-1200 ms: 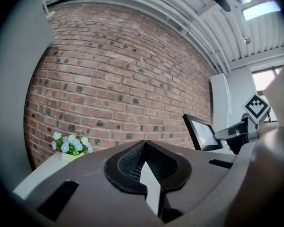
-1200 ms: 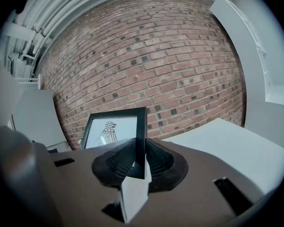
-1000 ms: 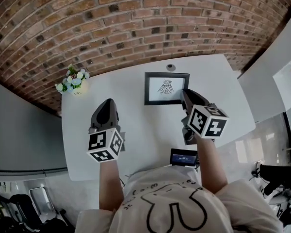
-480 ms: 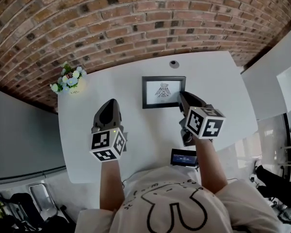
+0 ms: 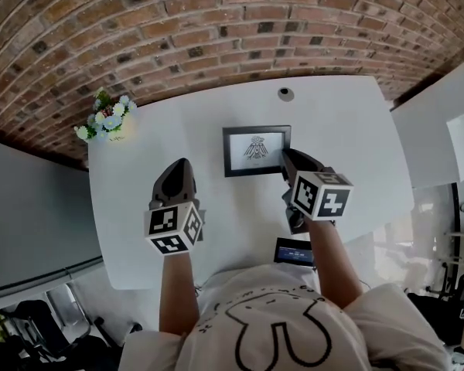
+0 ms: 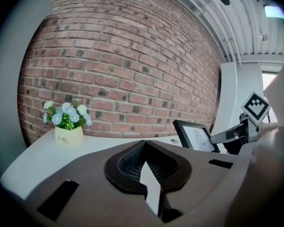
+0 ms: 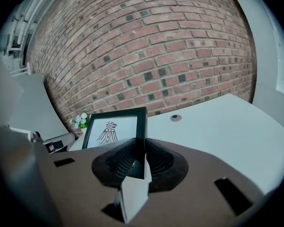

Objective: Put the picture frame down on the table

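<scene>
My right gripper (image 5: 288,159), forearm stretched forward, clamps the right edge of the black rectangular picture frame (image 5: 254,150); my left gripper (image 5: 178,170) hovers closed, empty, over open room on the white table (image 5: 348,137).

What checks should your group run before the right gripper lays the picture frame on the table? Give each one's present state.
1. Grip: right gripper jaws shut on the picture frame's right edge: ok.
2. Landing spot: table bare around the frame: ok.
3. Left gripper apart from the frame, jaws together, empty: ok.
4. Flower pot far off at the table's corner: ok.
5. Frame's bottom edge touching the table: cannot tell, it is hidden.
</scene>
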`<state>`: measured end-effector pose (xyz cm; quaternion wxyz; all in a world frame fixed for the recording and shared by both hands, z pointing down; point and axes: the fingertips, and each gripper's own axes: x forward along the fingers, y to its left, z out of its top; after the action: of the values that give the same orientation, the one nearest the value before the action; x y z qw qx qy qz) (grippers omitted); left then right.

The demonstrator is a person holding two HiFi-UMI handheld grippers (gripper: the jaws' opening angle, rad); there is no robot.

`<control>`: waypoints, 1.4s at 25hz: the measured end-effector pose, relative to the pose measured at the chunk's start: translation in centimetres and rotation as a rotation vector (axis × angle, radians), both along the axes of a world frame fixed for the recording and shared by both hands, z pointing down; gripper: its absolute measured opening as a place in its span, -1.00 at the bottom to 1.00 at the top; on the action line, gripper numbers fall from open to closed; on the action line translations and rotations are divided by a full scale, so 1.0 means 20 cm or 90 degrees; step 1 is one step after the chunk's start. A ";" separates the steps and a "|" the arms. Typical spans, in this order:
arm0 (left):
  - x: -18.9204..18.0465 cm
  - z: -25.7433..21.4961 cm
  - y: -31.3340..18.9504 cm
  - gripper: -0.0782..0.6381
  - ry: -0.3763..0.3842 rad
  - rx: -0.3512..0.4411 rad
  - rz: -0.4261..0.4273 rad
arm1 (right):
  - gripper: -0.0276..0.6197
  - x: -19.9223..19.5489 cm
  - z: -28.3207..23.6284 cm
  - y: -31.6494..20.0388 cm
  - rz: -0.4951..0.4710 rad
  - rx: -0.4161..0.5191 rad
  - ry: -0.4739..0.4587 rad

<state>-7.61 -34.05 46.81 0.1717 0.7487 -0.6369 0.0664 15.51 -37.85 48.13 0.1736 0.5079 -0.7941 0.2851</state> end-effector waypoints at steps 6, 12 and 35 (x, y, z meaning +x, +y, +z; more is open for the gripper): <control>-0.02 0.13 -0.01 -0.76 0.012 -0.038 -0.003 | -0.71 -0.03 0.14 -0.01 -0.004 -0.040 0.013; -0.04 0.26 -0.01 -0.76 0.023 -0.076 -0.005 | -0.71 -0.02 0.26 -0.01 0.002 -0.076 0.023; -0.07 0.57 0.01 -0.76 0.044 -0.175 -0.004 | -0.71 -0.02 0.55 -0.02 -0.002 -0.169 0.060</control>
<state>-8.95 -33.79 58.22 0.2946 0.7179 -0.6178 0.1271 15.10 -38.21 59.16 0.2769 0.4918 -0.7413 0.3632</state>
